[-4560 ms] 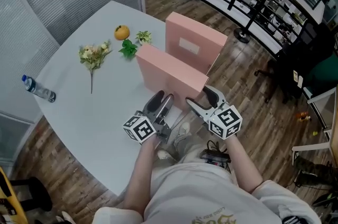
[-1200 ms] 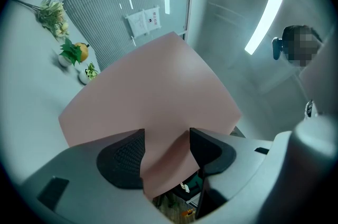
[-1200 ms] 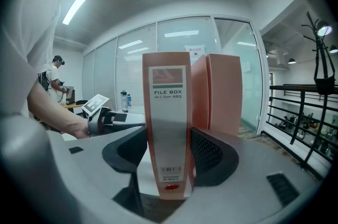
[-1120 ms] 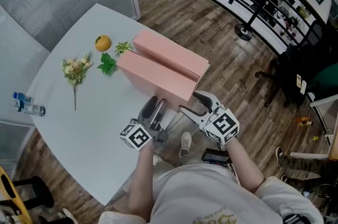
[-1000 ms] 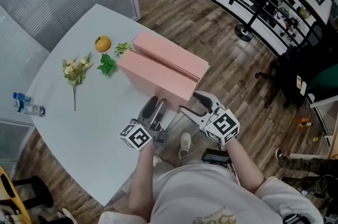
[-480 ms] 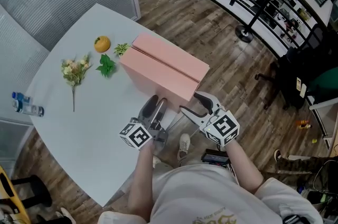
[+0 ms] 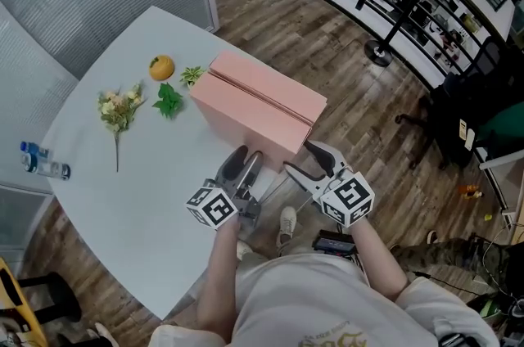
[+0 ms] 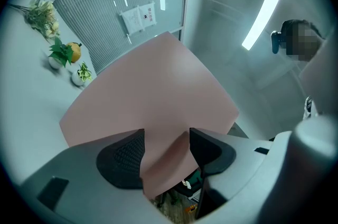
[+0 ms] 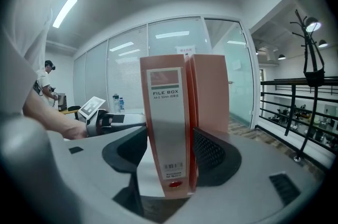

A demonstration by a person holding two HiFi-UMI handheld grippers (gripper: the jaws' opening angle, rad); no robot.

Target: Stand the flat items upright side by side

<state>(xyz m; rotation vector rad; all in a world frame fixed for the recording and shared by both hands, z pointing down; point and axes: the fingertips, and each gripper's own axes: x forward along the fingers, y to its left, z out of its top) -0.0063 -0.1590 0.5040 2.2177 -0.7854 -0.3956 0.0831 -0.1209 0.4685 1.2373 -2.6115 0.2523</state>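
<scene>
Two pink file boxes stand upright, side by side and touching, near the table's right edge: the near box (image 7: 246, 106) and the far box (image 7: 274, 83). My left gripper (image 7: 247, 157) is open, its tips just in front of the near box's wide face (image 8: 153, 96), which fills the left gripper view. My right gripper (image 7: 314, 159) is open at the boxes' right end. In the right gripper view the near box's labelled spine (image 9: 166, 128) stands between the jaws with a gap at the left jaw. The far box (image 9: 211, 96) is next to it.
On the pale table (image 7: 139, 198) to the left lie an orange (image 7: 161, 67), green leaves (image 7: 169, 100), a flower sprig (image 7: 119, 108) and a water bottle (image 7: 45, 161). The table's edge runs just behind my grippers, with wood floor beyond. A black stand (image 7: 393, 2) is far right.
Several seconds ago the boxes stood apart, the far one turned broadside. Over the last second the near box has closed up flush against the far one. Both grippers stay in place.
</scene>
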